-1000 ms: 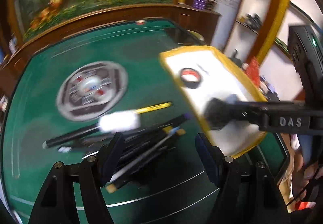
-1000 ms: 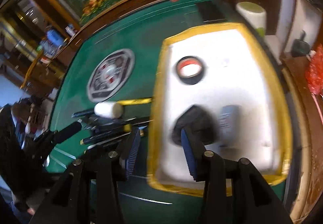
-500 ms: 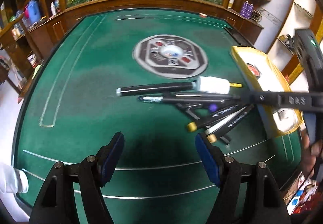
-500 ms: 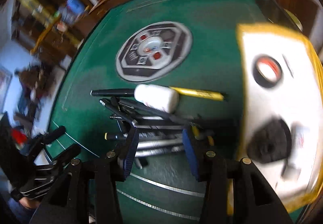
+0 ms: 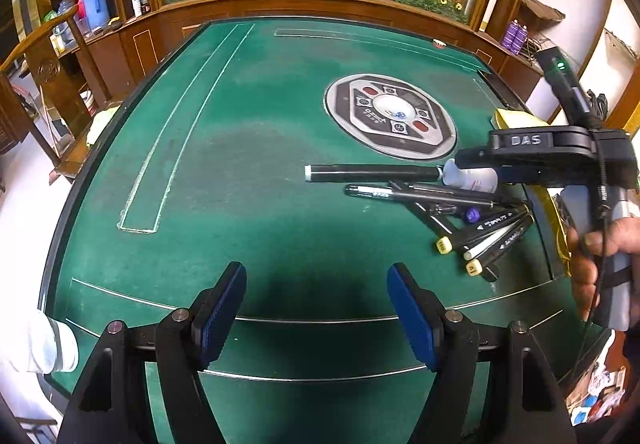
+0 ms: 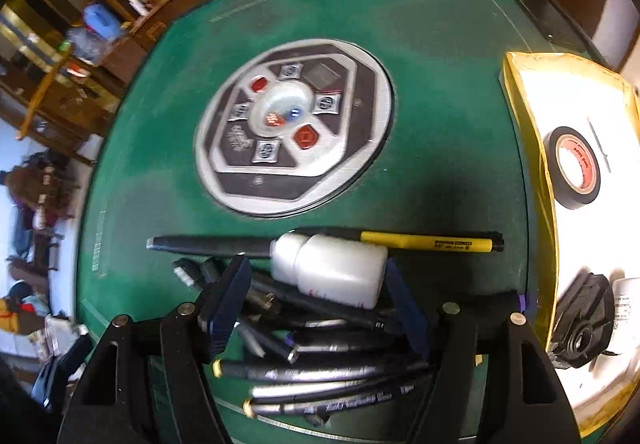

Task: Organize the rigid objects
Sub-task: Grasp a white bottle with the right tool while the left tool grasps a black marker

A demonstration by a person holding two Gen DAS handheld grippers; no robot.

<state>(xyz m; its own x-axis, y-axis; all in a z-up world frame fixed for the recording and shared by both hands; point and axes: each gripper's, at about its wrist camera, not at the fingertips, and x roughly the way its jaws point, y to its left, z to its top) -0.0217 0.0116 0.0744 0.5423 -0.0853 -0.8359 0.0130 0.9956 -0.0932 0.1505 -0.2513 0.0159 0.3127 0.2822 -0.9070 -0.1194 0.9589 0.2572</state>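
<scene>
A pile of black pens and markers [image 6: 320, 356] lies on the green felt table [image 6: 440, 44], with a white bottle [image 6: 332, 272] resting on its far side. Behind the bottle lie a yellow-and-black pen [image 6: 432, 242] and a long black pen [image 6: 208, 244]. My right gripper [image 6: 316, 266] hangs low over the pile, jaws opening, the bottle between its fingers and not gripped. In the left wrist view the pile [image 5: 472, 220] and bottle [image 5: 472, 178] sit far right. My left gripper [image 5: 316, 284] stands open over bare felt.
A yellow-rimmed white tray [image 6: 532, 148] at the right holds a black tape roll [image 6: 576, 168], a black round part [image 6: 584, 328] and a white container [image 6: 626, 308]. A round control panel [image 6: 296, 132] sits mid-table. A hand [image 5: 592, 256] holds the right gripper's handle.
The right gripper swung from over the tray to the pen pile, came down on the bottle and its jaws widened. The left gripper moved left, off the pile, to bare felt.
</scene>
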